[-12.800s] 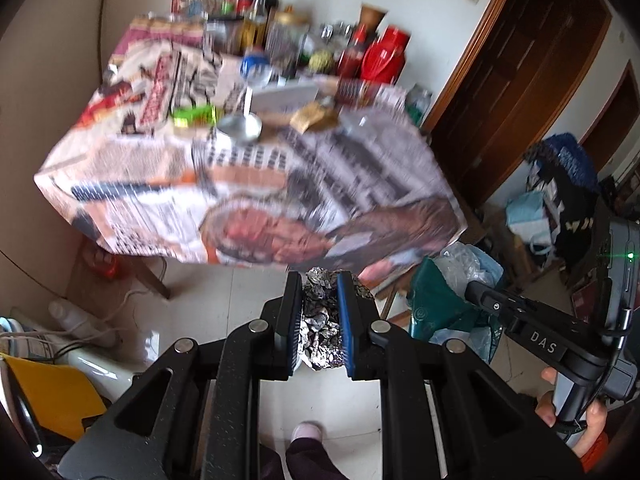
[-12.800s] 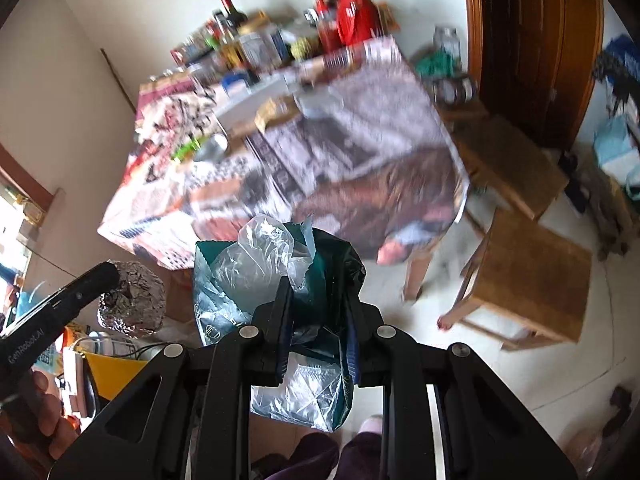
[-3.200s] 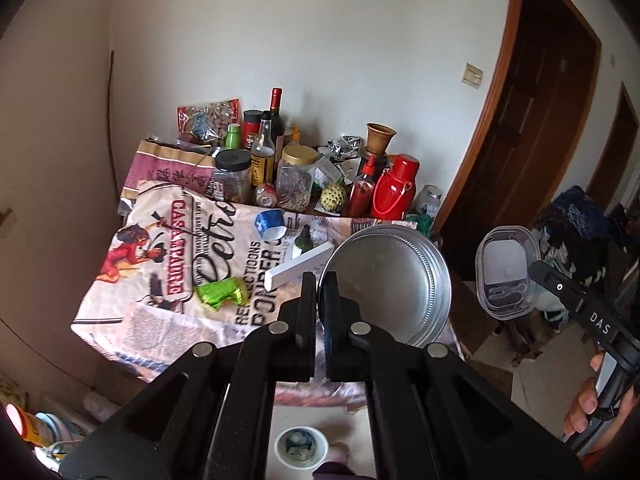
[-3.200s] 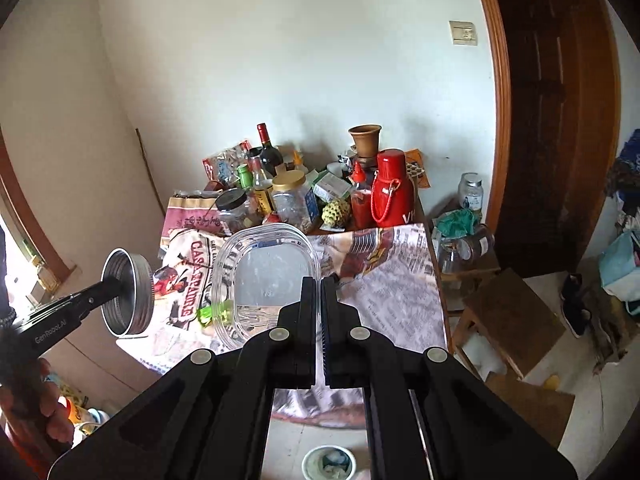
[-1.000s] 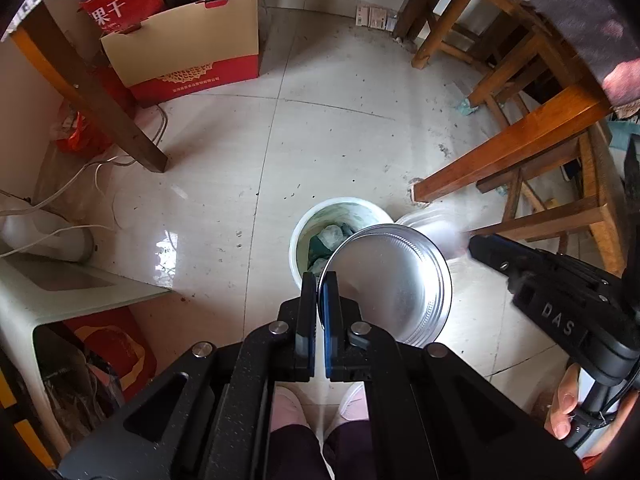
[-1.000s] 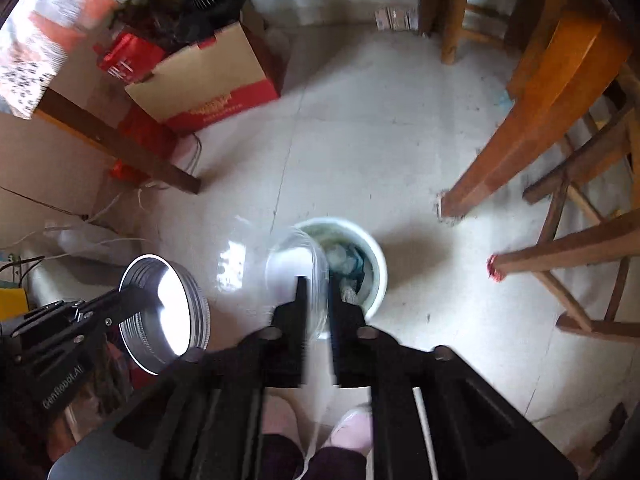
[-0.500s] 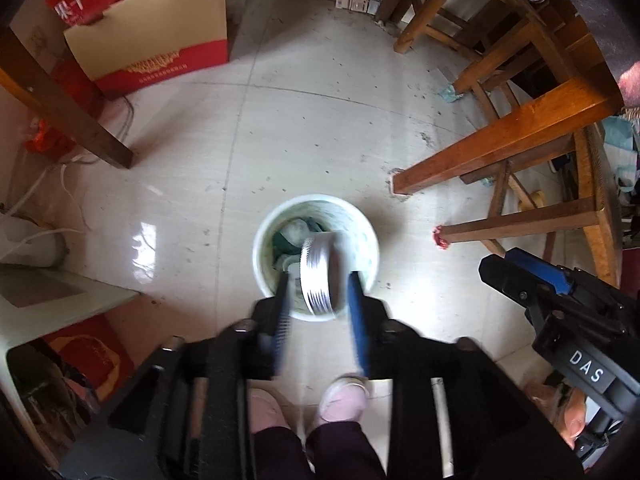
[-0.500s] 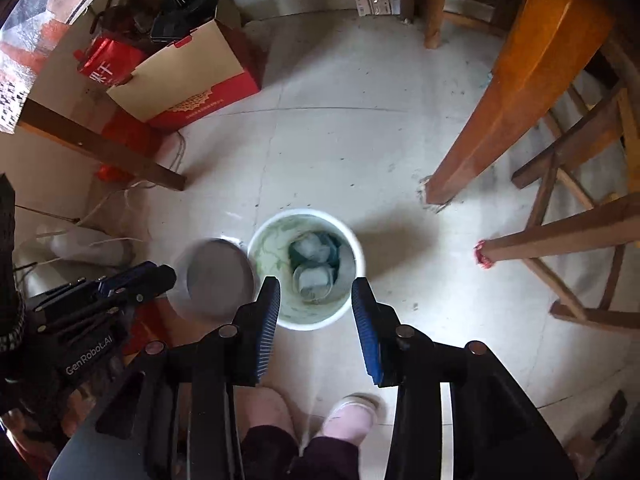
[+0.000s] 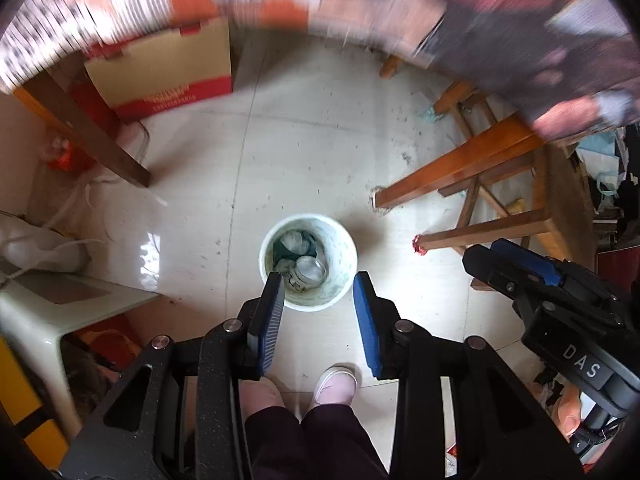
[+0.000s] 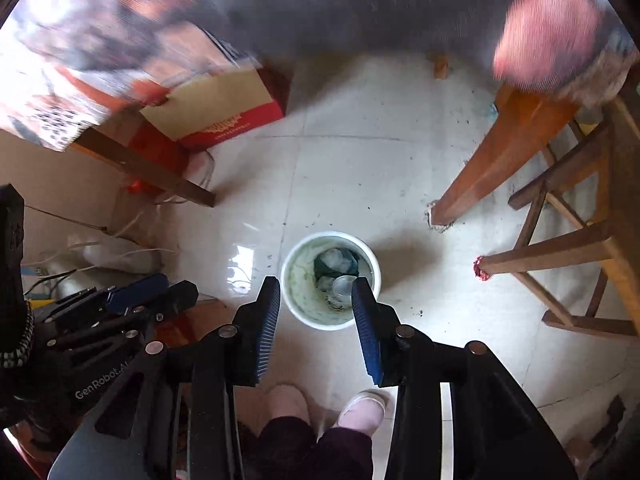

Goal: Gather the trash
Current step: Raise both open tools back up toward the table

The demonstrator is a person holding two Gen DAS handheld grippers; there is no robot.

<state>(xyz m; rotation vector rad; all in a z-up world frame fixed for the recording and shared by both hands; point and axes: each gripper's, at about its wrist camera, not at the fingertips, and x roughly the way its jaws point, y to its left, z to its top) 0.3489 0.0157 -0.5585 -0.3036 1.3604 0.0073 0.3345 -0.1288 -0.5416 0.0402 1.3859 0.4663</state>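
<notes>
Down in the white bin [image 9: 347,248] on the floor now sit the metal lid [image 9: 309,269] and clear container I was gripping a second ago, so both drops are done, left gripper [image 9: 318,312] and right gripper [image 10: 316,312] spread and empty: one bin, two grippers.

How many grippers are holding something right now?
0. The left gripper and the right gripper are both open and empty above the white bin, which has trash inside.
</notes>
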